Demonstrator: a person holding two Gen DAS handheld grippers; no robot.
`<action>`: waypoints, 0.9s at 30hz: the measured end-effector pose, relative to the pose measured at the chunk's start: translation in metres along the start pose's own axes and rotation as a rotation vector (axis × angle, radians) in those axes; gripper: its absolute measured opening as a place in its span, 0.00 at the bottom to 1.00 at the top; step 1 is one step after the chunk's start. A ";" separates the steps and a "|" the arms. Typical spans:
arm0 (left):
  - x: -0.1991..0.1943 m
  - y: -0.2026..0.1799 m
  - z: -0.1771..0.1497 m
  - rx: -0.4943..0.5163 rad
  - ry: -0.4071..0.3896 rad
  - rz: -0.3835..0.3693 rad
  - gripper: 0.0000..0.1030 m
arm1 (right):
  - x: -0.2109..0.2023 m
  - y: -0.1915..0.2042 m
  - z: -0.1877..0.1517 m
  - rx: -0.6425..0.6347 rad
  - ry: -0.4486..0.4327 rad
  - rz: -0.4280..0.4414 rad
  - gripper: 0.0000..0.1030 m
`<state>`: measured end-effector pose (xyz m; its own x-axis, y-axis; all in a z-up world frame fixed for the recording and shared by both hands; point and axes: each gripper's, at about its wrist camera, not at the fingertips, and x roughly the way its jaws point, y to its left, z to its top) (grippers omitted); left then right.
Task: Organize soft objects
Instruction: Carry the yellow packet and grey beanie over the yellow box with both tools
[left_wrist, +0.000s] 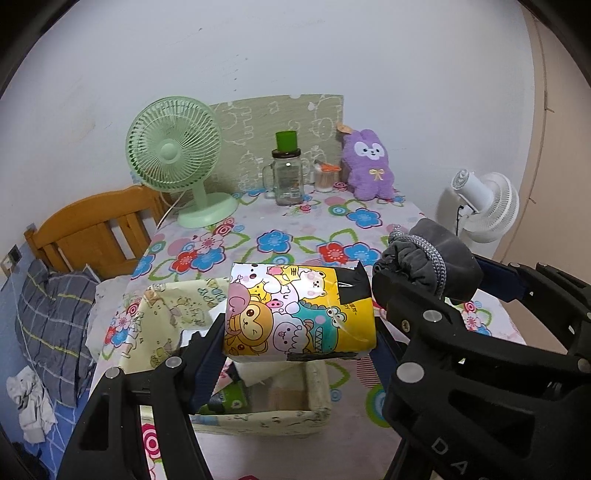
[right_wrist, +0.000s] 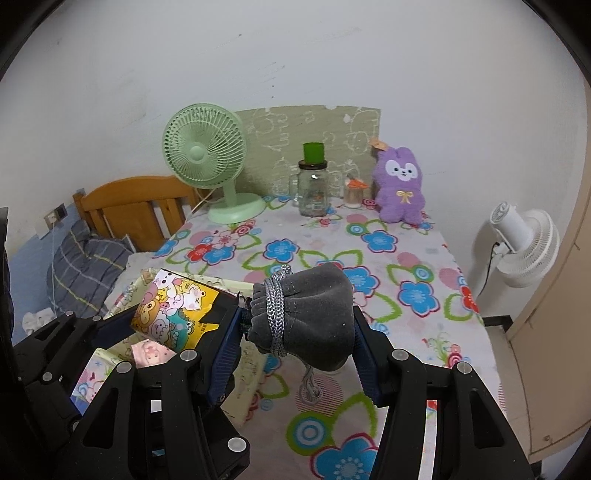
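- Your left gripper (left_wrist: 299, 325) is squeezing a pack with cartoon animals (left_wrist: 299, 312) on it. Both pads press on its sides, and you hold it in the air.
- Right under that pack sits a soft box (left_wrist: 317, 391) with pale yellow cloth walls. It stands on the bench (left_wrist: 295, 221) at about 6 o'clock in the left view.
- Your right gripper (right_wrist: 299, 328) is clamped on a grey pouch (right_wrist: 314, 317). A silver cord (right_wrist: 277, 314) is wound round the pouch's neck, and its loose end hangs down.
- The pouch is up off the bench, just beside the pack, at about 3 o'clock from it.
- The bench has a cloth with big blue and red flowers.
- At the far end, near 12 o'clock, stands a glass jar (right_wrist: 314, 192) with a green lid.
- A green fan (right_wrist: 207, 155) stands at about 10 o'clock from the jar's side of the bench.
- A purple bunny toy (right_wrist: 400, 184) sits at about 1 o'clock, leaning by the wall.
- A white fan (right_wrist: 524, 247) stands off the bench at 3 o'clock.
- A wooden bed end (right_wrist: 140, 206) and a checked pillow (right_wrist: 85, 262) are at 9 o'clock.
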<state>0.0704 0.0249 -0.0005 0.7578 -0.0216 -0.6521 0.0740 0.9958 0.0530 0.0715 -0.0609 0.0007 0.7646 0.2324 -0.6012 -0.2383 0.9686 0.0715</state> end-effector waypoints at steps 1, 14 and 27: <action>0.001 0.003 0.000 -0.001 0.004 0.003 0.72 | 0.002 0.003 0.000 0.000 0.001 0.004 0.58; 0.020 0.037 -0.006 -0.015 0.038 0.038 0.72 | 0.032 0.029 0.002 -0.012 0.033 0.051 0.58; 0.043 0.072 -0.017 -0.045 0.090 0.050 0.73 | 0.063 0.062 -0.002 -0.058 0.090 0.124 0.58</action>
<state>0.0967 0.0971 -0.0375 0.6987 0.0342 -0.7146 0.0069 0.9985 0.0544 0.1040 0.0141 -0.0344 0.6713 0.3382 -0.6595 -0.3631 0.9258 0.1050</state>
